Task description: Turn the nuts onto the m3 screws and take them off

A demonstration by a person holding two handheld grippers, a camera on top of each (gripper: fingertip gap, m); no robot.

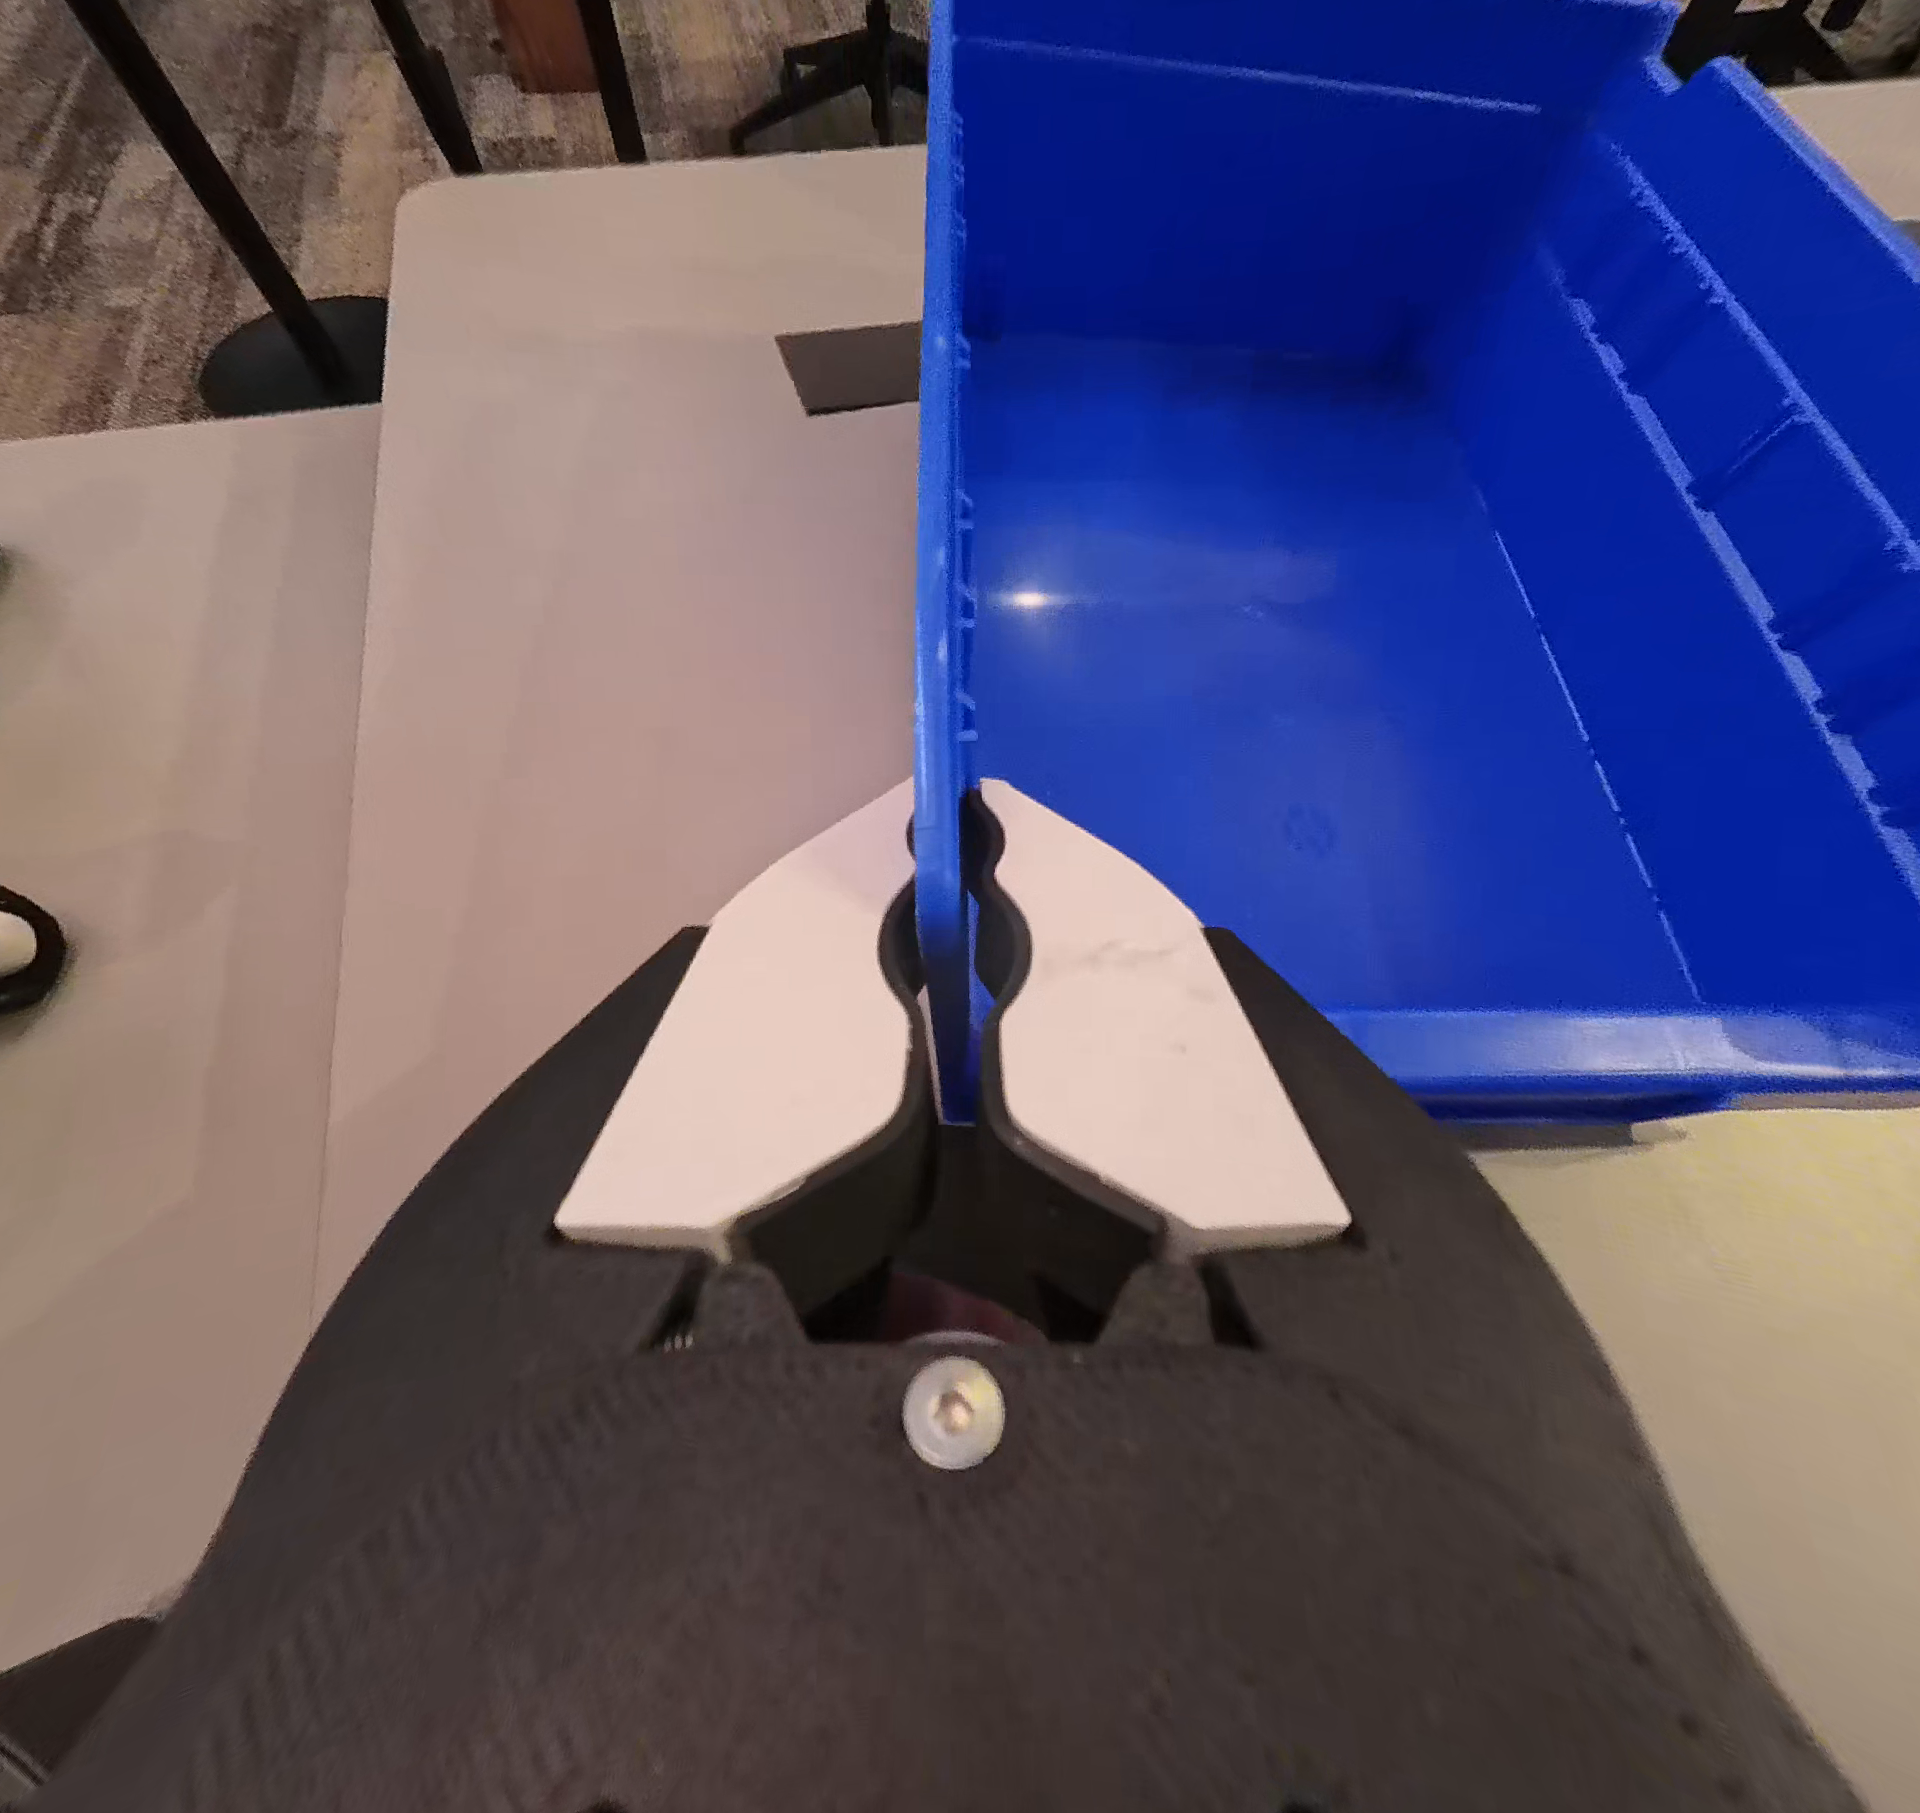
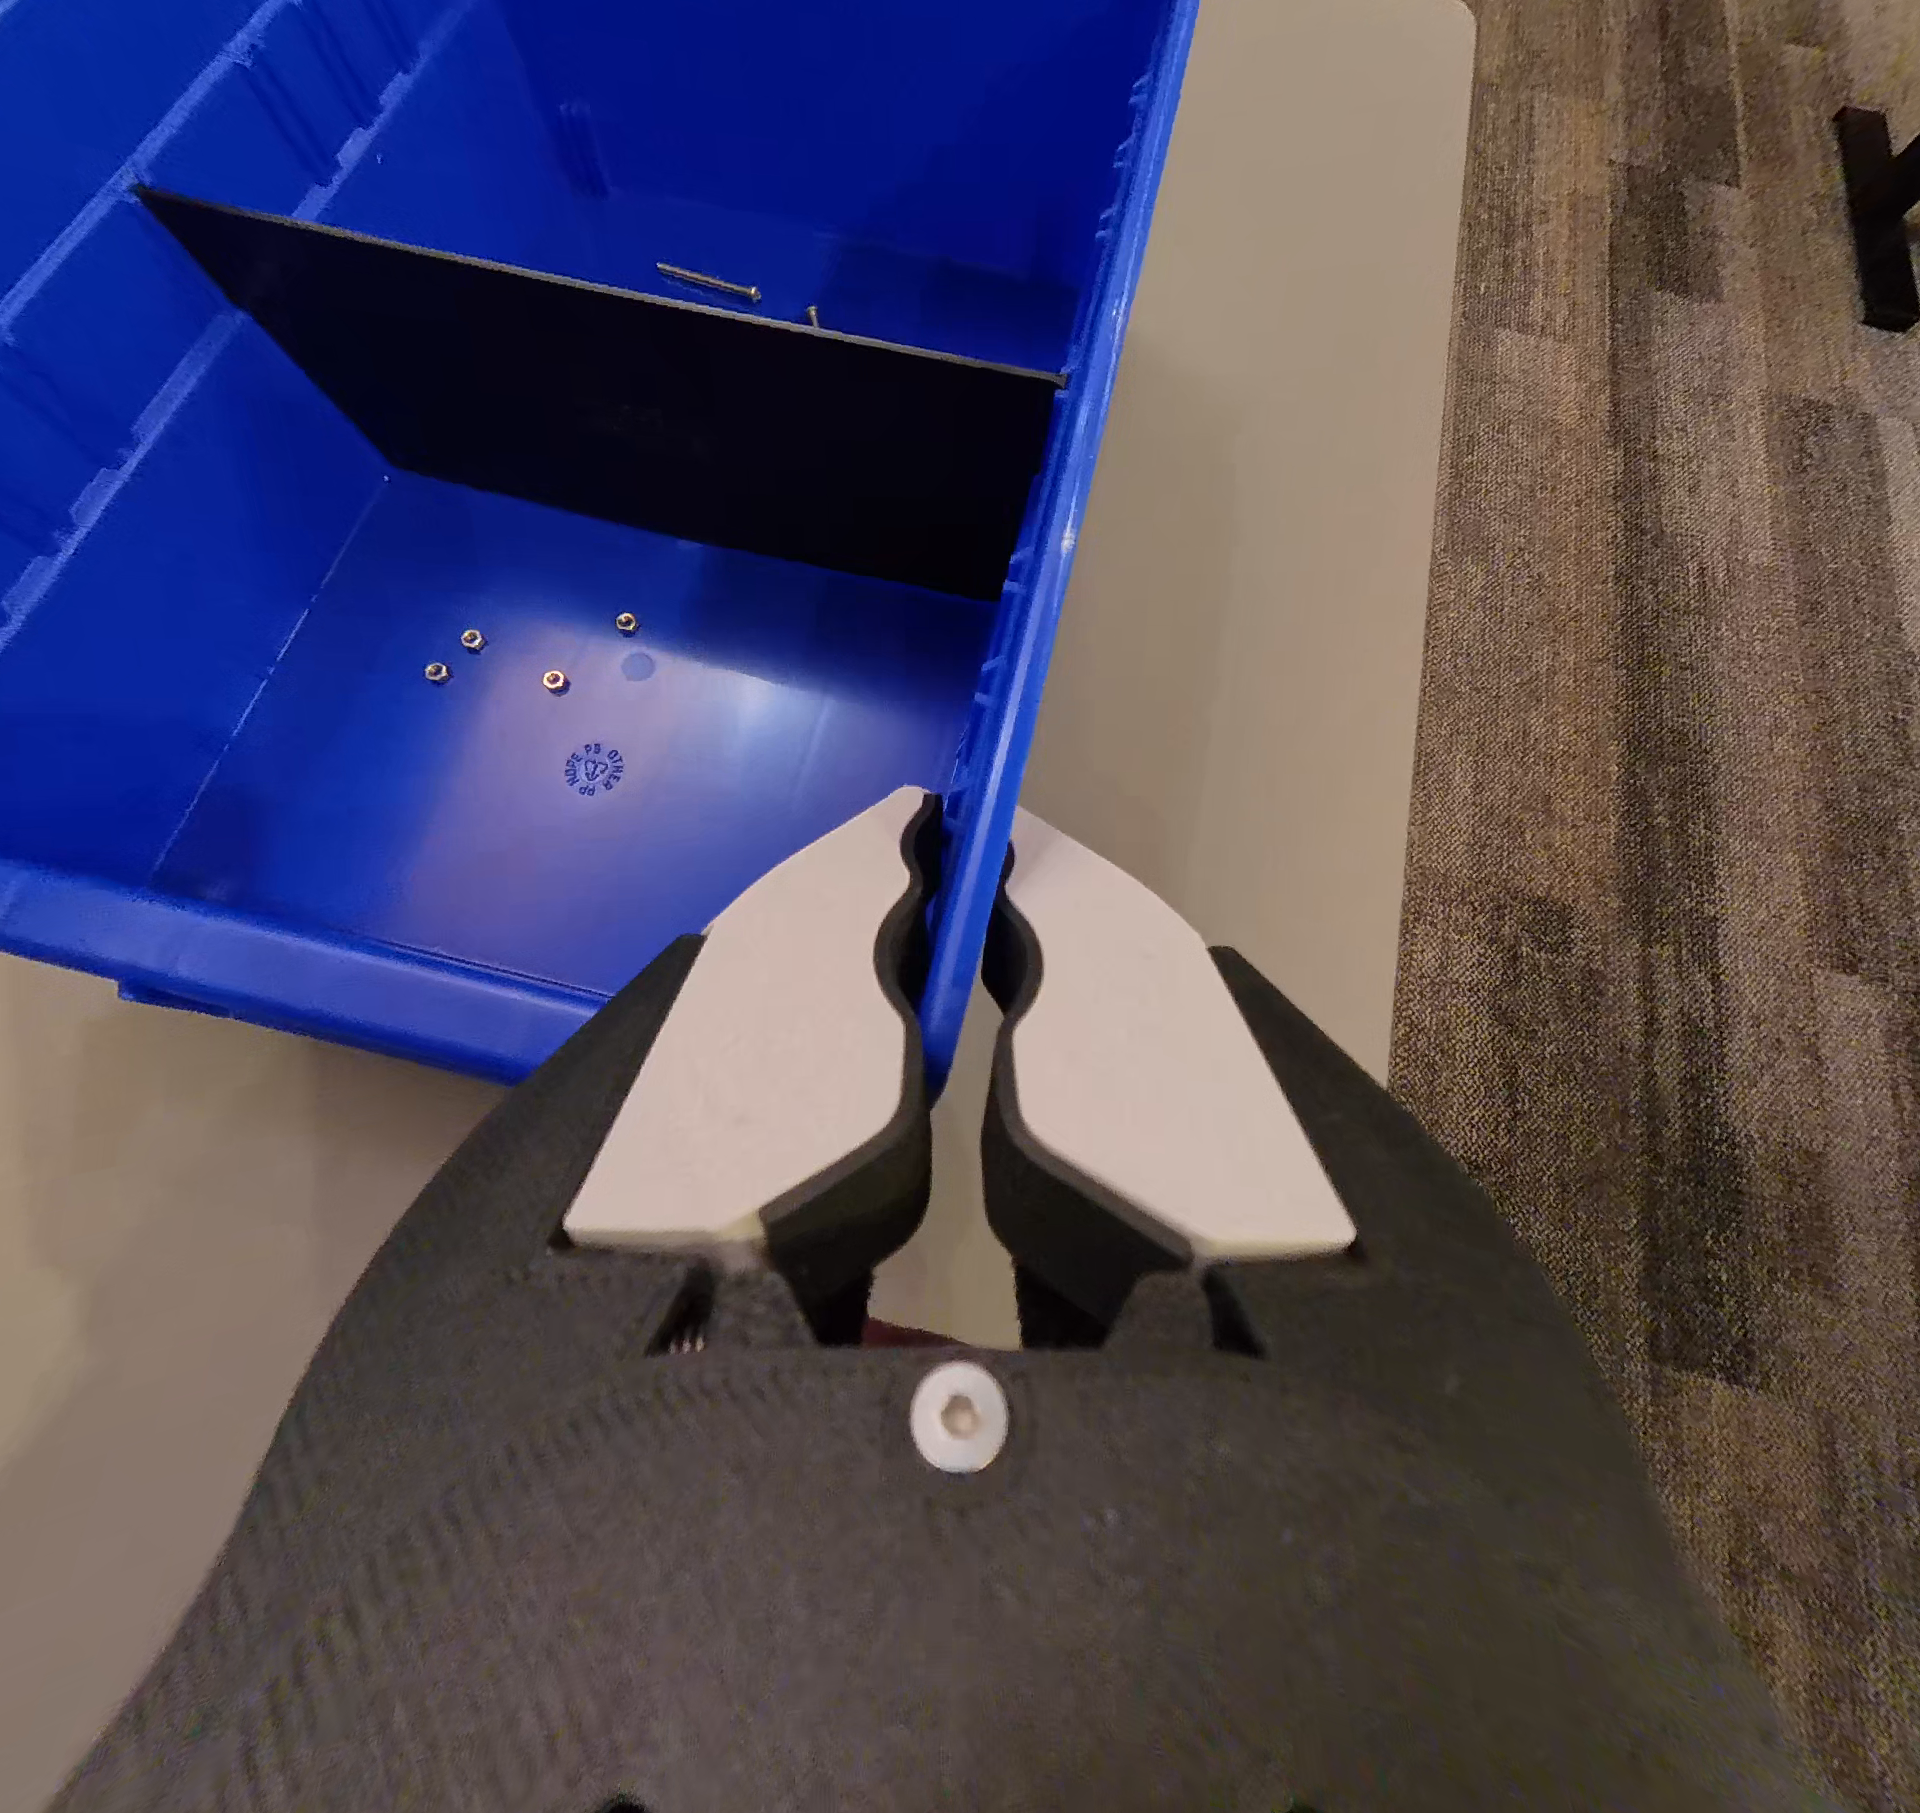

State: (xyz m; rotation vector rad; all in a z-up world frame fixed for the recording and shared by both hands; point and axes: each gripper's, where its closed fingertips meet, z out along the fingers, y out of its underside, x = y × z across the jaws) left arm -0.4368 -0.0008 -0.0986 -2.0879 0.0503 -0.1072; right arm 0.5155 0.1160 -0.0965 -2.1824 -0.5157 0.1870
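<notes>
My left gripper [image 1: 948, 807] is shut on the left wall of an empty blue bin [image 1: 940, 516]. My right gripper [image 2: 971, 818] is shut on the right wall of a blue bin [image 2: 1101, 392] that a black divider [image 2: 665, 433] splits in two. Several small brass nuts [image 2: 554, 681] lie loose on the floor of the near compartment, left of and beyond my right fingers. A long screw [image 2: 707, 280] and the tip of a second screw [image 2: 811, 314] show just past the divider in the far compartment. The rest of that compartment's floor is hidden behind the divider.
A second blue bin [image 1: 1818, 413] stands against the right side of the empty one. Both rest on a pale table [image 1: 623, 620] with a black square inset [image 1: 847, 366]. The table edge [image 2: 1444, 413] runs close on the right, with carpet [image 2: 1662, 724] beyond. Office chairs [image 1: 862, 49] stand behind the table. Across from one pair of fingers to the other is roughly 95 centimeters.
</notes>
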